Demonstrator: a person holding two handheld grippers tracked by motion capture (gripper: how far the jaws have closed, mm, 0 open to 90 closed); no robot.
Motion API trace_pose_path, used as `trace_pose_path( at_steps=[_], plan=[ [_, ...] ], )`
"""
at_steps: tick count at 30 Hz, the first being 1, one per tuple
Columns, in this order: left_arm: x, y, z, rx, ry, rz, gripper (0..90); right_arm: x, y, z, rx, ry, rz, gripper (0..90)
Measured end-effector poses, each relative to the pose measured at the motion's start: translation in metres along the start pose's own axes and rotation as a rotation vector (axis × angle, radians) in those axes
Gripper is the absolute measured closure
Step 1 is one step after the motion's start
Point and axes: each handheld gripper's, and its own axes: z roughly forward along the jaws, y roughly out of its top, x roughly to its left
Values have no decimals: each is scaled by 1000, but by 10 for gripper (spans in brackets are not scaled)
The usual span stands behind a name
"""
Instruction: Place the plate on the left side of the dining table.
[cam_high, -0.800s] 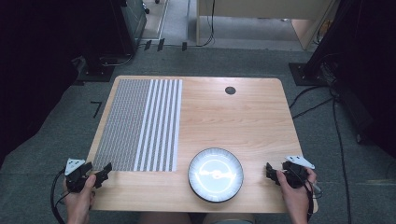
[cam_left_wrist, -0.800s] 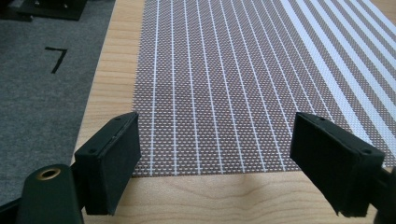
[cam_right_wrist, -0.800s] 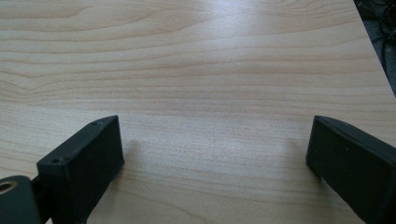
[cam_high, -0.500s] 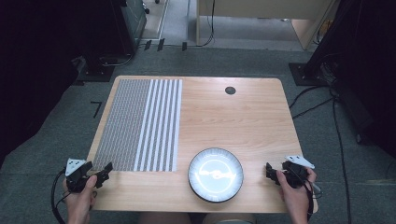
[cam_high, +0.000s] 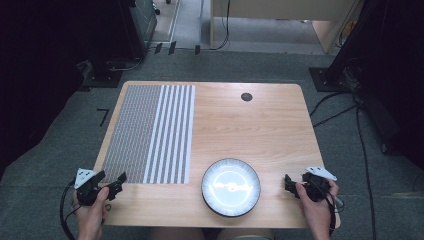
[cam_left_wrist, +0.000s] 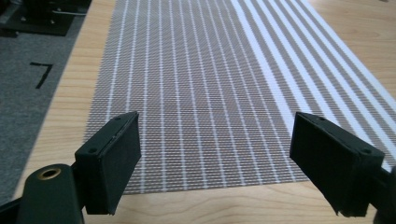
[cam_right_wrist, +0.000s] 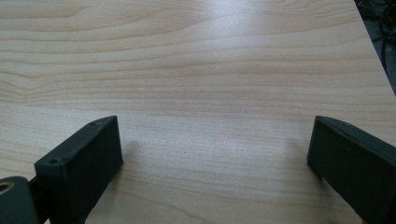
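Left hand-held gripper (cam_high: 120, 179) wide, empty, at mat's (cam_high: 150, 132) near-left corner. Right hand-held gripper (cam_high: 288, 183) wide, empty, right of plate (cam_high: 230, 187) on table (cam_high: 260, 125).

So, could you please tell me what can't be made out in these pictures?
- Plate, high view: glare washes out its middle, so any pattern there is unreadable.
- Small dark disc near the table's far edge, high view: too small to identify.
- Placemat, left gripper view: its far end is cut off by the top edge.
- Right gripper, high view: jaw gap too small; its own view shows them apart.
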Motion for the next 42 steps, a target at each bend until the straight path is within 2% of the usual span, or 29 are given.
trace_pose_path(
  at_steps=[9,17,28,36,42],
  plan=[
    [-17,0,3,4,-39,16,164,0,0,0,-1,0,-1,27],
    [-32,0,6,7,-76,14,165,0,0,0,-1,0,-1,27],
    [-59,1,12,24,-113,62,165,0,0,0,0,0,-2,26],
    [-76,7,19,28,-137,82,165,0,0,0,0,0,-2,27],
    [-91,18,26,22,-162,95,165,2,-1,-1,-4,-14,12,36]
  ],
)
